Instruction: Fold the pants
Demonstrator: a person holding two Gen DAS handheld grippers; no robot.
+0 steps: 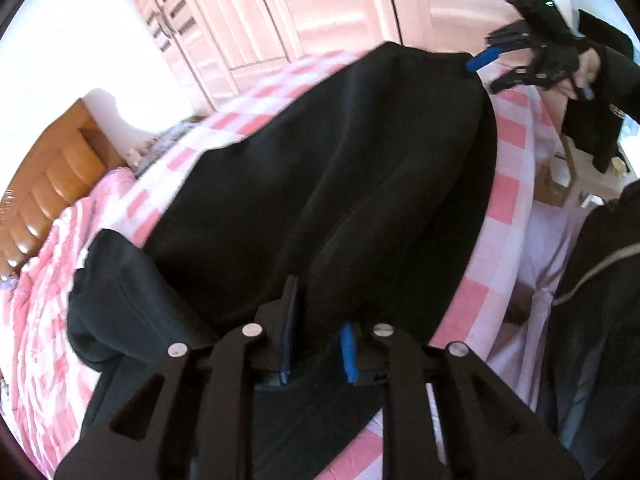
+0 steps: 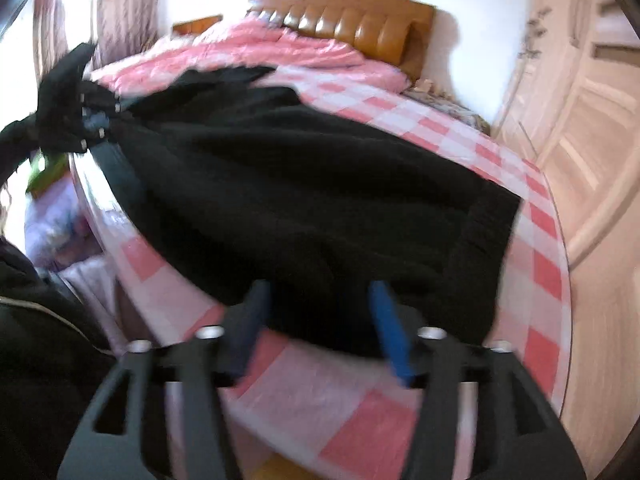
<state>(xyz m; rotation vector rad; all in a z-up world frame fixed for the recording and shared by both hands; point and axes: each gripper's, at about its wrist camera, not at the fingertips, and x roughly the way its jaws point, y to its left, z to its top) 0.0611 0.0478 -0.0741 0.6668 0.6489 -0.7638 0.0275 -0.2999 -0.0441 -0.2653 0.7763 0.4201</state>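
Bedroom: bed (image 2: pixel 400 412) with a pink-and-white checked sheet, tan padded headboard (image 2: pixel 352 26) at top centre of the right wrist view, pale wardrobe doors (image 1: pixel 280 8) across the top of the left wrist view.

Black pants (image 1: pixel 340 184) lie spread across the sheet, filling the middle of both views, with one edge near the bed's side.

Left gripper (image 1: pixel 318 350) — bottom centre of its own view — has its blue-padded fingers nearly closed with black fabric pinched between them, so it holds the pants.

Right gripper (image 2: pixel 320 328) — fingers spread wide, the cloth edge lying just between and under them, nothing clamped. In the left wrist view it shows at upper right (image 1: pixel 492 68), fingers apart at the far corner of the pants.

Risks, as I judge them:
- Only one corner is held; lifting now drags the cloth lopsided and bunches the fold.
- Right fingers could close on the sheet along with the pants, since both lie under them.
- Motion blur in the right view suggests fast movement — easy to miss the hem.
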